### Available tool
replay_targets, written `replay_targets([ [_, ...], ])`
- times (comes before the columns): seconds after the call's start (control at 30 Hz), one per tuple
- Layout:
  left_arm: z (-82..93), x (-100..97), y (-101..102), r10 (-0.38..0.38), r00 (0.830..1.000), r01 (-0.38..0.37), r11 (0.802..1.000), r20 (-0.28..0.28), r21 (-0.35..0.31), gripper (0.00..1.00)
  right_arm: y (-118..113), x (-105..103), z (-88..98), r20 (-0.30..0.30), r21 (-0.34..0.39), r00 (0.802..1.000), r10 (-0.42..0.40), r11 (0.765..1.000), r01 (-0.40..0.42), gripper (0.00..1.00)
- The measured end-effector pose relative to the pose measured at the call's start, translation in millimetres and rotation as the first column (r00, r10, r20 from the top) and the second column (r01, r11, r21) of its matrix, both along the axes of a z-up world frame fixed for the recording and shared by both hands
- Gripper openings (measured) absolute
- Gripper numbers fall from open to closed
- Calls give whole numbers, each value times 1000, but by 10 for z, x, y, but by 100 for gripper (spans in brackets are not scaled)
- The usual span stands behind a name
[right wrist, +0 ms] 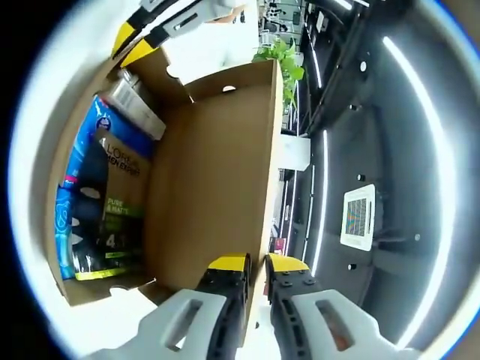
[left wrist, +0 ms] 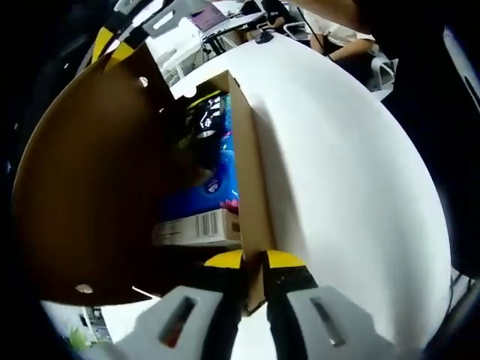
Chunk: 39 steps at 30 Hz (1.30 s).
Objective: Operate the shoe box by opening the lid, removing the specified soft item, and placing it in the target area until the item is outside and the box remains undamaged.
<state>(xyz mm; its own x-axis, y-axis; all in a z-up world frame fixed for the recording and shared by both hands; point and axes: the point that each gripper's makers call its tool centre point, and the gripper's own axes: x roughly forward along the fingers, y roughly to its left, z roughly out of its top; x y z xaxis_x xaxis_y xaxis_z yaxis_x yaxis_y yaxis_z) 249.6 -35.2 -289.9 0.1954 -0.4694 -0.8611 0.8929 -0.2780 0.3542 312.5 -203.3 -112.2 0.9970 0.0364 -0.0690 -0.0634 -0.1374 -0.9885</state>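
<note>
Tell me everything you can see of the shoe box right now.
The shoe box is plain brown cardboard, open, resting on a white table. Its hinged lid stands raised, with small round holes near its edges. The left claw pinches the box's side wall; the right claw pinches the lid's edge. Inside lie blue packs and a dark pouch with green print. No tears or dents are visible.

White table (left wrist: 352,172), potted plant (right wrist: 283,56)

Both grippers' fingers (left wrist: 259,281) (right wrist: 255,281) pinched shut.
</note>
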Motion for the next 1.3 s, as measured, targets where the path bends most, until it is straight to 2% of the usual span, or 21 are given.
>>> replay_targets([
  [0.17, -11, 5, -6, -7, 1000, 7, 1000, -10, 29, 8, 0, 10, 3, 4, -5, 1000, -4, 1000, 4, 7],
  [0.23, -8, 6, -5, -26, 1000, 26, 999, 2, 28, 8, -1, 14, 7, 5, -2, 1000, -6, 1000, 6, 7],
  [0.53, -22, 20, -13, -6, 1000, 6, 1000, -12, 15, 8, -2, 36, 18, -1, -3, 1000, -10, 1000, 10, 7],
  [0.67, -38, 27, -18, 1, 1000, -1, 1000, -29, 12, 8, -8, 52, 34, -20, 24, 1000, 3, 1000, -3, 6],
  [0.77, -59, 31, -26, 10, 999, -10, 1000, -50, 9, 8, -10, 70, 44, -61, 86, 998, 25, 996, -19, 7],
  [0.87, -87, 18, -27, 16, 998, -15, 1000, -56, 15, 8, -13, 81, 57, -76, 91, 997, 28, 996, -21, 7],
  [0.93, -93, 13, -25, 14, 998, -13, 1000, -54, 19, 8, -12, 92, 43, -82, 65, 996, 25, 998, -20, 7],
  [1.3, -95, 4, -24, 9, 998, -8, 1000, -55, 17, 8, -24, 152, 65, -105, 45, 994, 25, 999, -20, 7],
])
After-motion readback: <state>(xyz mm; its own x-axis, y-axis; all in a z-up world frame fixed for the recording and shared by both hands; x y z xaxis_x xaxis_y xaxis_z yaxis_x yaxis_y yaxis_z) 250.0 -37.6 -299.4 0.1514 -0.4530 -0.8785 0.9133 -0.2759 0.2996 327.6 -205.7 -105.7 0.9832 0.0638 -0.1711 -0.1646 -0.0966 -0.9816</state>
